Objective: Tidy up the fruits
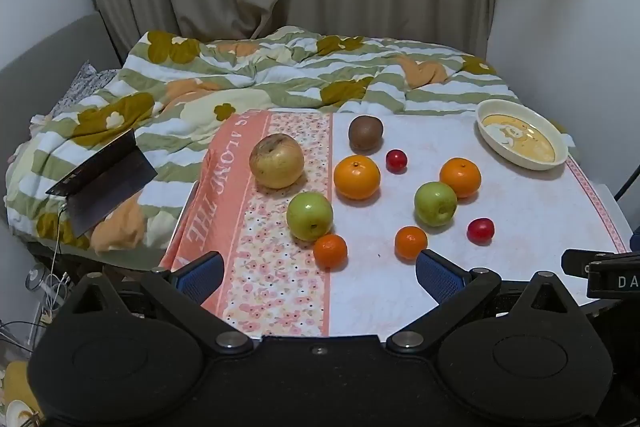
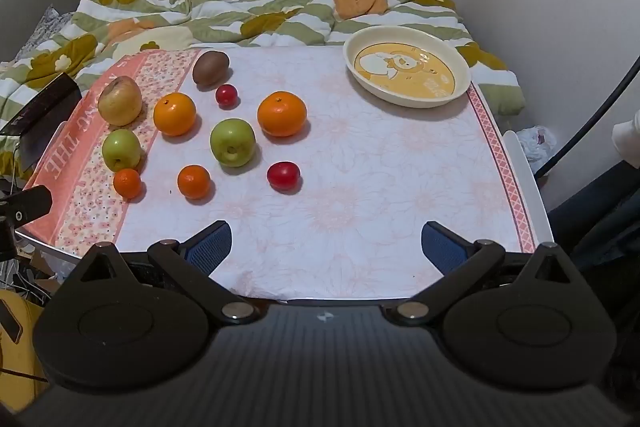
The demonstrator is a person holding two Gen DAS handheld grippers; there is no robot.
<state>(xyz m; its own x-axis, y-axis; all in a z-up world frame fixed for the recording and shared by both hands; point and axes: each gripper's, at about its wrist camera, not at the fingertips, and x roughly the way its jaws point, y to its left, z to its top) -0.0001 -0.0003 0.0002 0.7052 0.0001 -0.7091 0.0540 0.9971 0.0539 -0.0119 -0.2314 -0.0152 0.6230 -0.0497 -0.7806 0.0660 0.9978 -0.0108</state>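
Left tongs (image 1: pixel 320 277) and right tongs (image 2: pixel 326 245), both spread wide and empty, hover over the desk (image 2: pixel 360 187). Ten fruits lie scattered left of the bowl (image 2: pixel 408 71).

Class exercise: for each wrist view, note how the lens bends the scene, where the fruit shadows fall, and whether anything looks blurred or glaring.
Left wrist view: fisheye bows the table edge and darkens the corners; soft shadows sit under the fruit, as by the green apple; sharp, no glare. Right wrist view: same bowing and dark corners; soft shadow right of the orange; the bowl shows no glare.
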